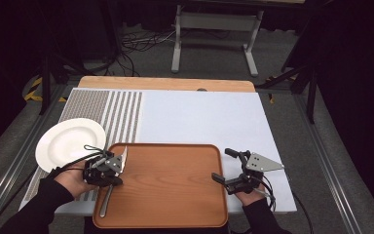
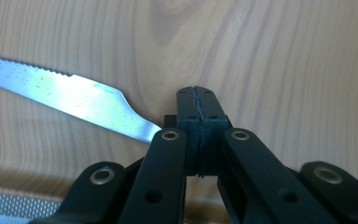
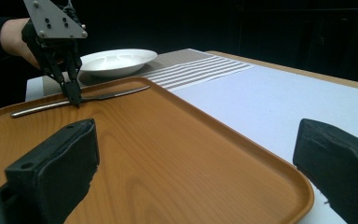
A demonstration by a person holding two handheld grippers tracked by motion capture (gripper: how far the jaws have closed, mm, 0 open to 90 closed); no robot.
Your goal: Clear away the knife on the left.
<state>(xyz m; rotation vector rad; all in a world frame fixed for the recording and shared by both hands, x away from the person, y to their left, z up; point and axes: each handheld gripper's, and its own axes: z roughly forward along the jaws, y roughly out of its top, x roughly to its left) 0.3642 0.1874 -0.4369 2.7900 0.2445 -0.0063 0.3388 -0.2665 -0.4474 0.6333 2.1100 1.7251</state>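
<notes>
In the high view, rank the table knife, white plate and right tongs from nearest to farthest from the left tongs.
1. Table knife: at the left tongs, on the wooden tray's left side.
2. White plate: just beyond, off the tray on the striped mat.
3. Right tongs: across the tray, at its right edge.

Left gripper (image 2: 199, 109) fingers closed; right gripper (image 3: 191, 163) fingers apart.

No readable text, labels, brands or nos. anywhere. Knife (image 2: 70, 100) blade: specks only, no maker's stamp legible. Tray (image 1: 175, 195): plain wood grain, no mark. Plate (image 1: 61, 144): plain white, no logo. Grey plate on the right hand-held gripper (image 1: 234, 168): just screw holes, no lettering. Desk (image 1: 199, 117) mat: stripes at the left, no print. Yellow-black hazard striping on the floor (image 1: 34, 90), no words.
</notes>
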